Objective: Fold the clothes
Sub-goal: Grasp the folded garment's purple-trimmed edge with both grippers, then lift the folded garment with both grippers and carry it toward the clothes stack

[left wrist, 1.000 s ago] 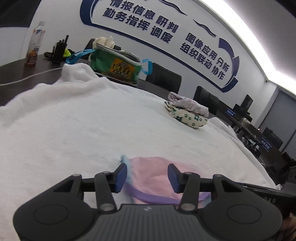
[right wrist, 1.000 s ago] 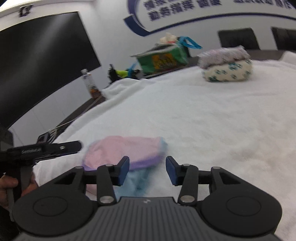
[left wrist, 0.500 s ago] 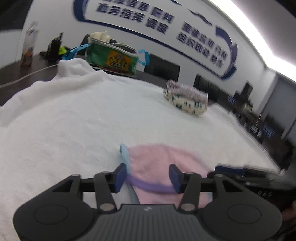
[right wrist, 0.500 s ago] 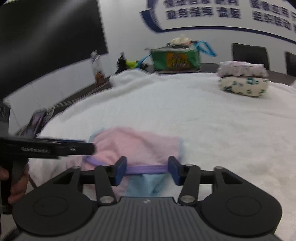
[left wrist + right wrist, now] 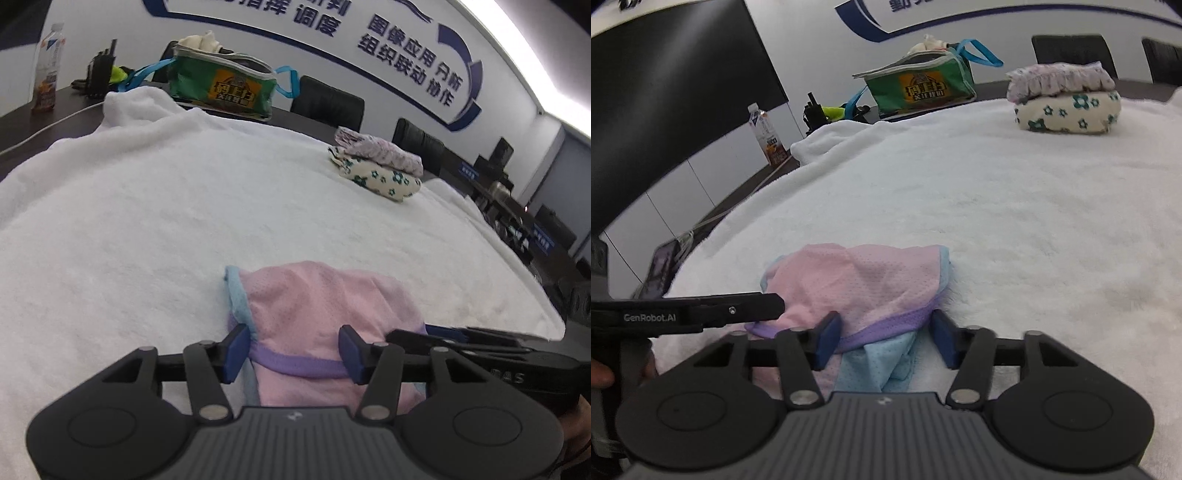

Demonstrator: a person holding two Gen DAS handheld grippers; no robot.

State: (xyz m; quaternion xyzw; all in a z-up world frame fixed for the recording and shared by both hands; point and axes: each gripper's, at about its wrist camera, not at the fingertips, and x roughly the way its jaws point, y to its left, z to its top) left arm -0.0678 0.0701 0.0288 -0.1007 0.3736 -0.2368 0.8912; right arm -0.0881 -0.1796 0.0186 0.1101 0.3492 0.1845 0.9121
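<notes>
Two matching black plastic handheld grippers, blue-padded fingers.

Left gripper (image 5: 293,350): ribbed dark-grey housing with a small pale logo at centre, round black discs either side, angled black linkage arms with silver screw heads behind the blue pads (image 5: 233,349). Right gripper (image 5: 884,341): same build, same blue pads (image 5: 827,339). Seen side-on to its left, a long black bar lettered "GenRobot.AI".

Right hand-held gripper (image 5: 884,341): jaws apart, blue pads straddling purple waistband of pink garment (image 5: 864,284). Garment crumpled on white blanket (image 5: 1015,206), light-blue part directly under gripper. Left hand-held gripper (image 5: 777,306) enters from left, tip at garment's left edge; state unclear. Far ahead right: folded clothes stack (image 5: 1065,98). Far ahead centre: green bag (image 5: 919,86). Ahead left: bottle (image 5: 766,134).
</notes>
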